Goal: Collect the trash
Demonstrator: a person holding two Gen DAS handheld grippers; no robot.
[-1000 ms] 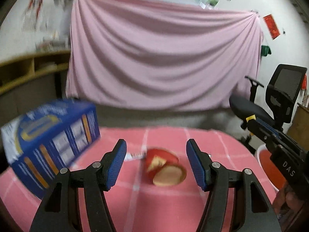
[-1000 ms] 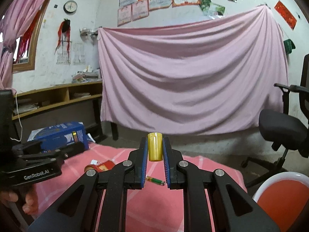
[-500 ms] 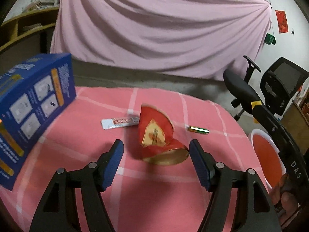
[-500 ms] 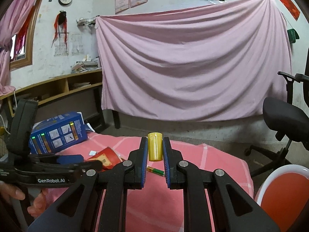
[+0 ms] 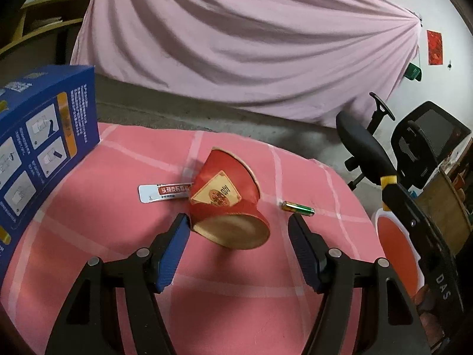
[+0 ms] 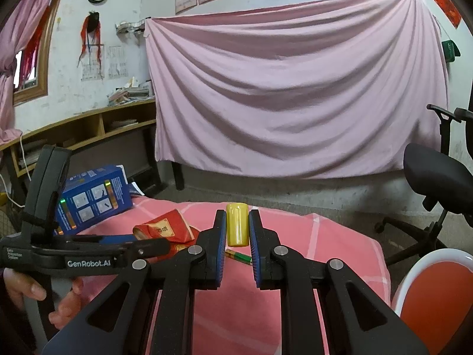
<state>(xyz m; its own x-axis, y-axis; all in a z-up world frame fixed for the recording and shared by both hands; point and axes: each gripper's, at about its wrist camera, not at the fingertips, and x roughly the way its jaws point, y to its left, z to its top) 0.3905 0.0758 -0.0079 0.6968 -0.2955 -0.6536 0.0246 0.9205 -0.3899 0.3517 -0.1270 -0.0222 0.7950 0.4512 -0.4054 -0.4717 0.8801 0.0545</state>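
Straddling crushed red cup (image 5: 229, 204), left gripper (image 5: 238, 230) spread, right gripper (image 6: 236, 235) pinching yellow cap (image 6: 237, 224)

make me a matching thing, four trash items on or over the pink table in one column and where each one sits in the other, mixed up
Things:
1. red paper cup
2. battery
3. yellow cap
4. white sachet

Places:
A. clamped in the right gripper
B. lying on its side between the open jaws of the left gripper
C. partly tucked under the cup
D. alone on the cloth, on the cup's side toward the red bin

Pairs: 1-B, 2-D, 3-A, 4-C
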